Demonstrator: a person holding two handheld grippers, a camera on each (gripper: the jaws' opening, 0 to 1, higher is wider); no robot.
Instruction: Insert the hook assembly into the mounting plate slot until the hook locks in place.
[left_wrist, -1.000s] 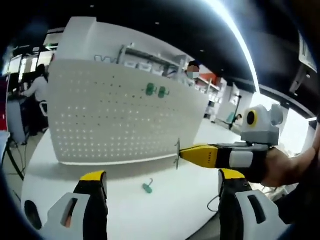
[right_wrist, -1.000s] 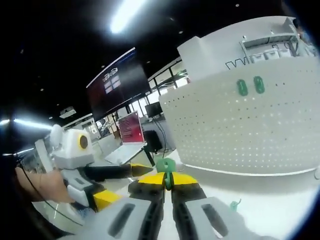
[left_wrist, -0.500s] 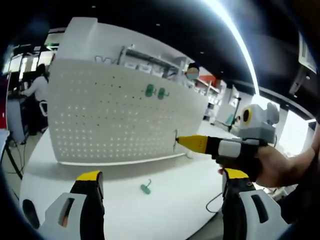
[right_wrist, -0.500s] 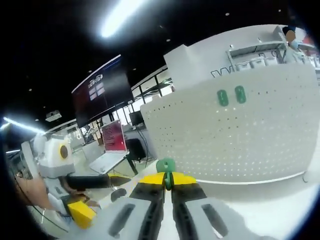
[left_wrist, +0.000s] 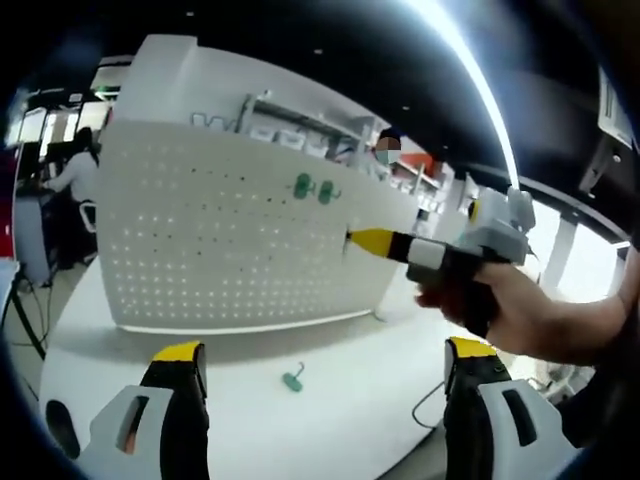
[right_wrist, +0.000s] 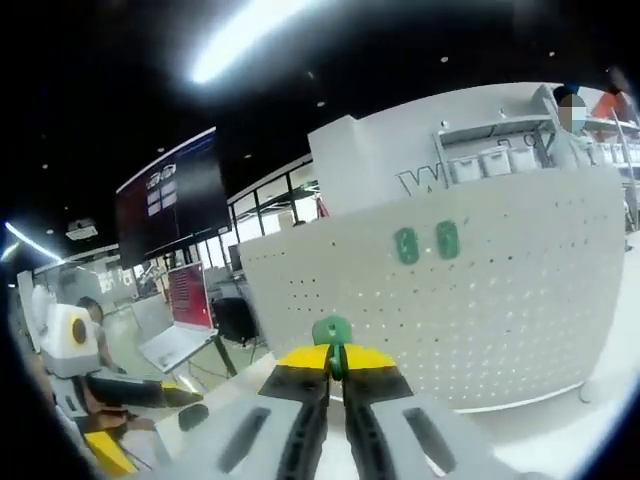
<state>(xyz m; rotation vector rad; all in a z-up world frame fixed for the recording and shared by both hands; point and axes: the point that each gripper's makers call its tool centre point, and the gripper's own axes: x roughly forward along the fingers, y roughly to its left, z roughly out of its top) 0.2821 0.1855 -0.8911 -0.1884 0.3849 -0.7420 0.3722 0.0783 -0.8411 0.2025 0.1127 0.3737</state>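
Right gripper (right_wrist: 334, 362): jaws clamped on green hook (right_wrist: 332, 331), facing the pegboard (right_wrist: 500, 290). Left gripper (left_wrist: 325, 362): jaws apart. Spare hook (left_wrist: 293, 378) lies on table (left_wrist: 330, 420) at 6 o'clock below the pegboard.

Count: 1 white pegboard (left_wrist: 230, 240), 2 green hooks mounted on it (left_wrist: 314, 187), 1 loose green hook (left_wrist: 292, 379) on table (left_wrist: 330, 420), 1 held hook (right_wrist: 332, 331), 2 grippers.
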